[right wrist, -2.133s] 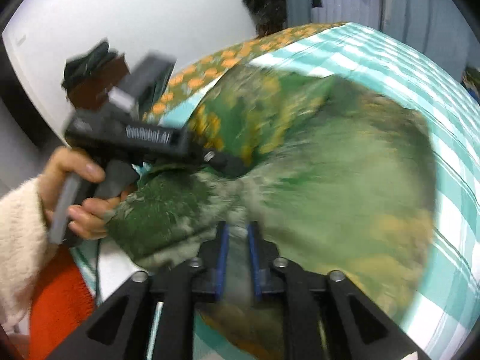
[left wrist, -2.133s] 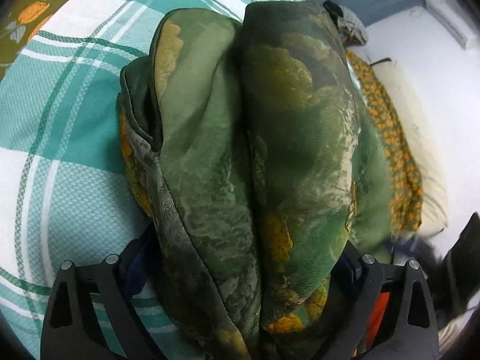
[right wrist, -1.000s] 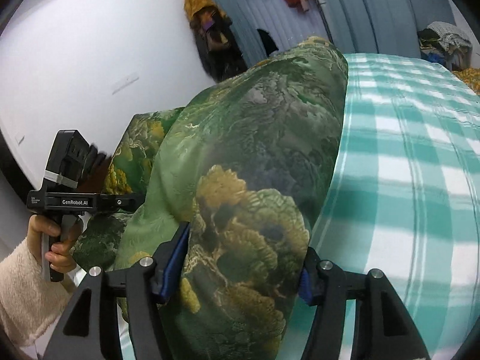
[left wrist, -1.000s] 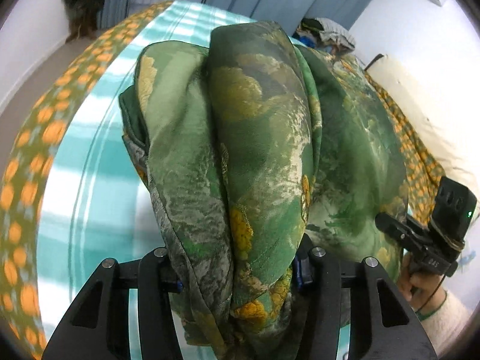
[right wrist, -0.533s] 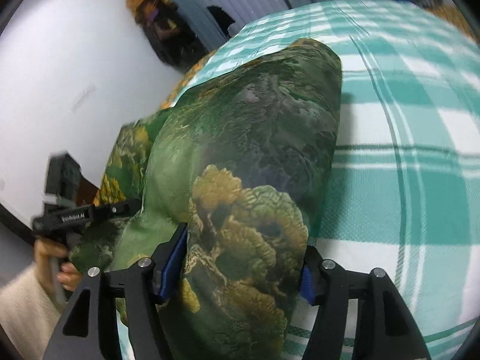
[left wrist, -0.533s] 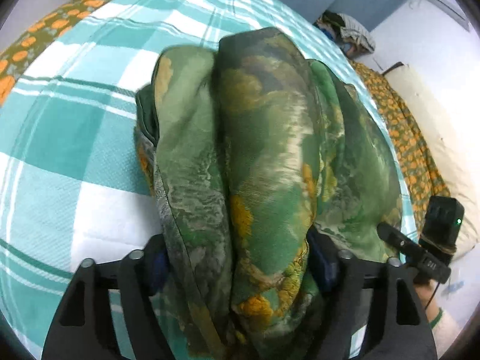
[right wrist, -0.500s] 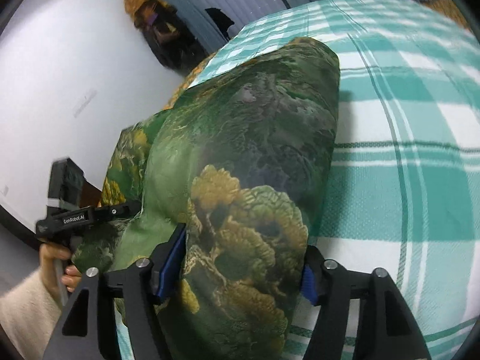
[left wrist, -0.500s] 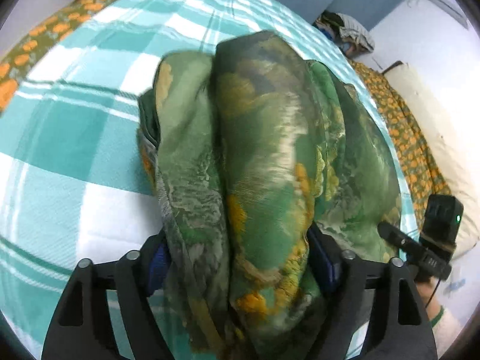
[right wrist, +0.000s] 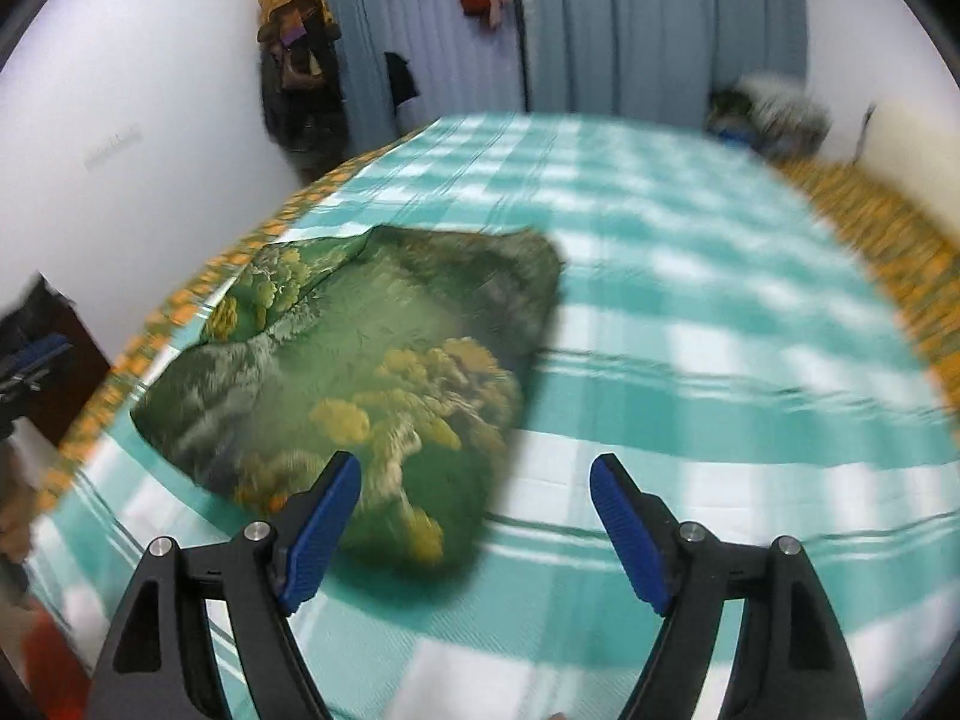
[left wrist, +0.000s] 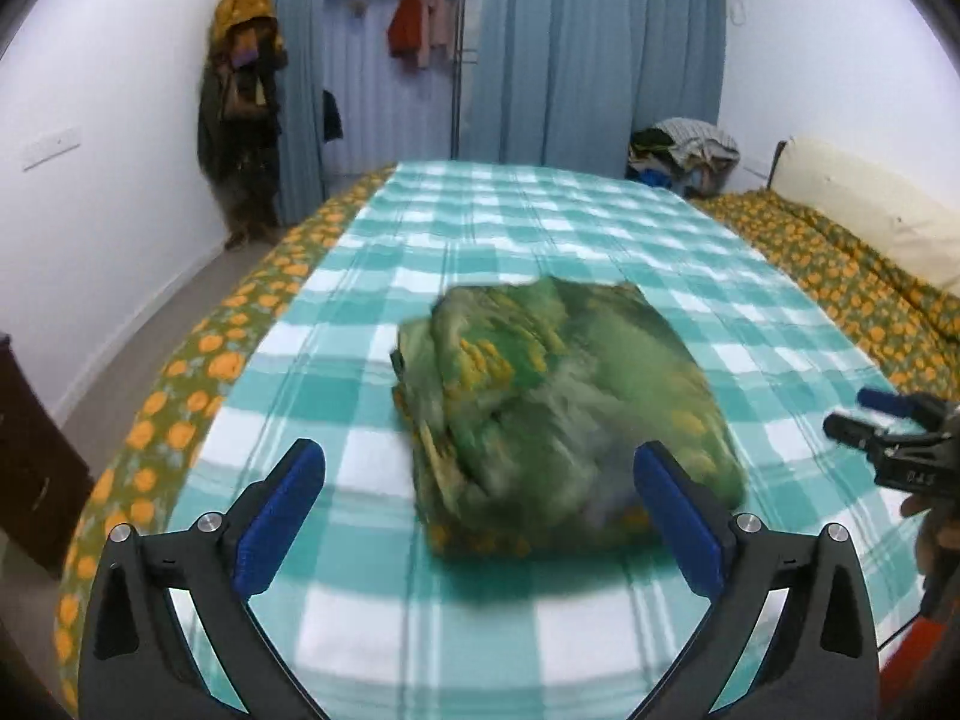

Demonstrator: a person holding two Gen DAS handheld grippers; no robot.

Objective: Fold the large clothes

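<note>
The folded green cloth (left wrist: 564,420) is laid on the checked bed (left wrist: 540,222). Both the left gripper (left wrist: 480,510) and the right gripper (right wrist: 474,528) are spread wide, at 6 o'clock.

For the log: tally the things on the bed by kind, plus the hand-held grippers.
Folded green garment: 1
Checked blanket: 1
Pillow: 1
Hand-held grippers, both open: 2, left and right
Total: 5
</note>
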